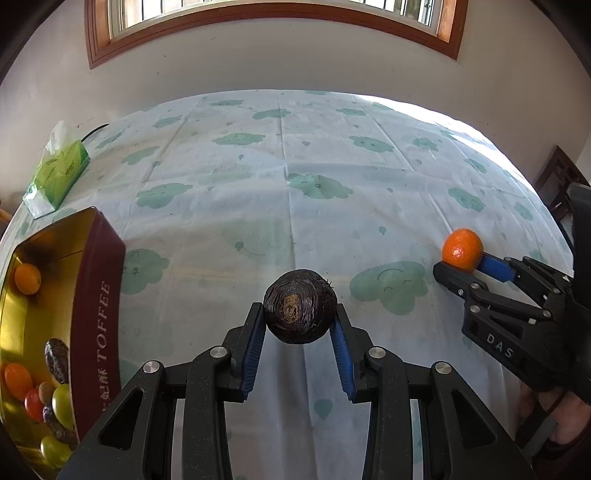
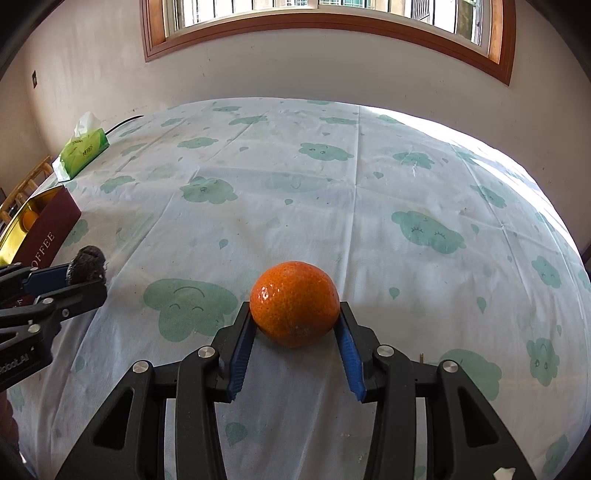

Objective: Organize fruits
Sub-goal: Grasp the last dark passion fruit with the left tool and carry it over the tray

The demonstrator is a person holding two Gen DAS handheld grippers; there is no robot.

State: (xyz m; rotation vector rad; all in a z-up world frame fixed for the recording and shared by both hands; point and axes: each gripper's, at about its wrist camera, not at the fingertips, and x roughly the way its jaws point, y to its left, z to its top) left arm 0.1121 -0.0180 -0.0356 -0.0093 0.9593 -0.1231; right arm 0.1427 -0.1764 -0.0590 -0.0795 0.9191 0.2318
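The left hand-held gripper (image 1: 300,314) is clamped on a dark, wrinkled passion fruit (image 1: 300,306), both blue pads (image 1: 255,350) pressed to its sides, over the near middle of the surface (image 1: 295,177); the right hand-held gripper (image 2: 295,314) is clamped on an orange mandarin (image 2: 294,302), which sits low against the cloud-print cloth; from the left wrist view that mandarin shows well off to the right, pinched at the tips of the other tool; out to the left stands a maroon toffee tin (image 1: 98,295), open, gold inside, already holding mandarins, green grapes, a red fruit and dark wrinkled fruits; beyond it, at the far left edge of the surface, lies a green tissue pack (image 1: 59,173) with a tissue sticking up; a wood-framed window (image 2: 325,22) sits in the far wall.
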